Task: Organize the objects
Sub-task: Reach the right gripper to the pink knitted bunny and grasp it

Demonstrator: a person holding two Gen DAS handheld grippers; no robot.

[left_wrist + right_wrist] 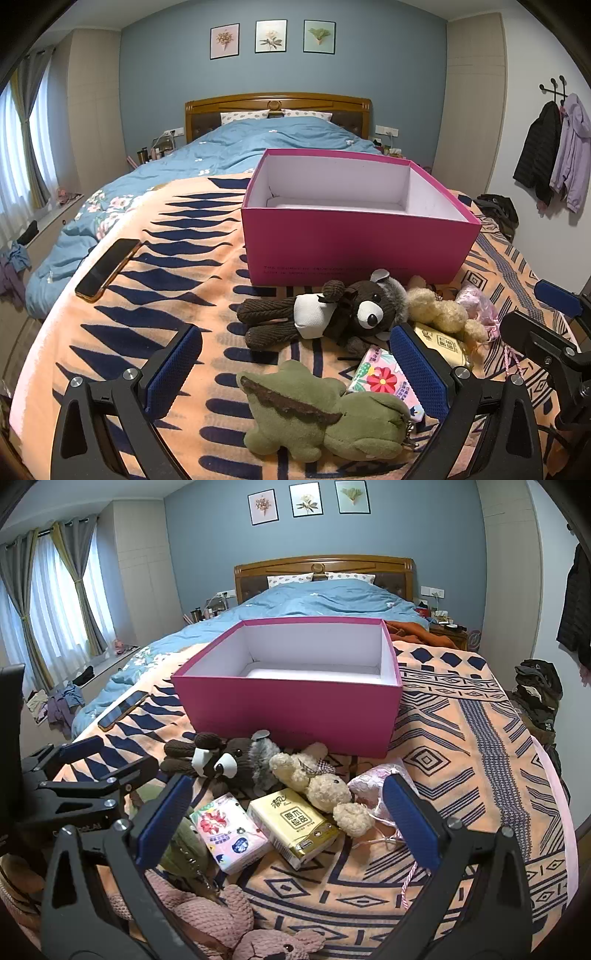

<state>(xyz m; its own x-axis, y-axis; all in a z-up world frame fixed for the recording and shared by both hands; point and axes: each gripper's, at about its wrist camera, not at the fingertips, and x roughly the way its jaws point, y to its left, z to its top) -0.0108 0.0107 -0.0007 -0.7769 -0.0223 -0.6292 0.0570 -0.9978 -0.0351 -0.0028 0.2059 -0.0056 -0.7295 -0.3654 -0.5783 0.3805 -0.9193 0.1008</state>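
Knitted pink toy (221,915) only rightward.

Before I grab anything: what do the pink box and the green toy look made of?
Pink box: looks like stiff cardboard, matte pink outside, white inside, with crisp folded edges. Green toy: soft plush fabric, fuzzy nap, limp stuffed shape with a brown felt-like ridge.

Both claws tilt downward — left claw (295,373), right claw (288,819) — jaws wide.
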